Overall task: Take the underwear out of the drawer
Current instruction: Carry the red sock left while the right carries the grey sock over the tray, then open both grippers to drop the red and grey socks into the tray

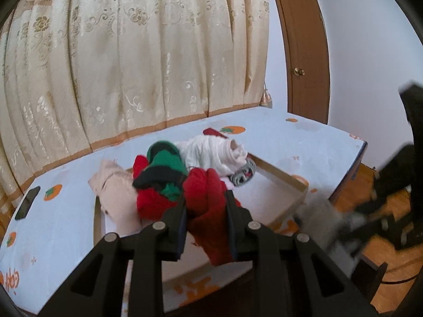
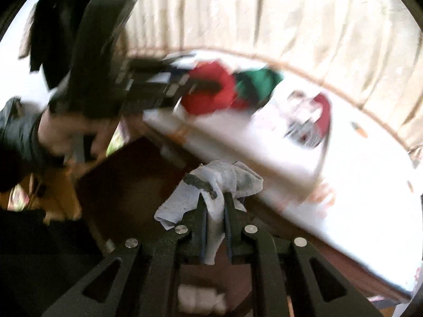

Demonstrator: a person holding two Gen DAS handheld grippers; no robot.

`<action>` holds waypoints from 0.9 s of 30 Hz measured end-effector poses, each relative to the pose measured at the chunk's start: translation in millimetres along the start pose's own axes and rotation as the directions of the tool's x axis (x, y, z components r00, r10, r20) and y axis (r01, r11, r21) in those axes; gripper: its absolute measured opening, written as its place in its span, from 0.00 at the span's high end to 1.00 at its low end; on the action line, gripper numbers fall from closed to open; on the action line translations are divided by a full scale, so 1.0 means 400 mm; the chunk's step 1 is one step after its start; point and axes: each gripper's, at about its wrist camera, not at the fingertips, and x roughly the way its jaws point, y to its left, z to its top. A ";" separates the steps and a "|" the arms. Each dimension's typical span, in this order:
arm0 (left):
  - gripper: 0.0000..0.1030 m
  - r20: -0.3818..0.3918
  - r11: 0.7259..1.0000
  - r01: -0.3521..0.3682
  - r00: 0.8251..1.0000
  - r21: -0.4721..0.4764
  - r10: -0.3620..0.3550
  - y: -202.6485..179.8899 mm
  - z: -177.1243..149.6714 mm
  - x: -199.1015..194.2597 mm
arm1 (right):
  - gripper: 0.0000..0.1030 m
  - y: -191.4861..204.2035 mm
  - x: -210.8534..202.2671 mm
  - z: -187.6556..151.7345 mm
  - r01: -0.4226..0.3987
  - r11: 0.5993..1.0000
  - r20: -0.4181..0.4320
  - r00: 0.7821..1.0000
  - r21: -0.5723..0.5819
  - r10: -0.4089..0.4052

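Observation:
My left gripper is shut on a dark red piece of underwear and holds it just above the table. Behind it lies a pile of pink, red, green-and-black, white and grey garments. My right gripper is shut on a pale grey piece of underwear, in front of the table's edge, above a dark brown space. That grey cloth shows blurred at the right of the left wrist view. In the right wrist view, a hand holds the left gripper with the red cloth.
The table has a white cloth printed with orange fruit. A shallow light wooden tray on it holds part of the pile. A dark phone lies at the left edge. Cream curtains hang behind, with a brown door at the right.

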 end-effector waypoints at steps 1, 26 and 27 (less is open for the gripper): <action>0.77 0.001 1.000 0.002 1.000 0.003 -0.002 -0.003 0.007 0.006 | 0.88 -0.028 -0.004 0.023 0.029 0.999 0.030 0.999 0.019 -0.030; 0.57 -0.112 0.997 0.039 0.993 0.068 -0.031 -0.062 0.011 0.171 | 0.46 -0.232 0.184 0.044 0.165 0.955 0.020 0.984 0.247 -0.175; 0.56 -0.108 0.997 0.038 0.994 0.072 -0.030 -0.064 0.012 0.165 | 0.46 -0.230 0.176 0.041 0.168 0.954 0.023 0.984 0.248 -0.179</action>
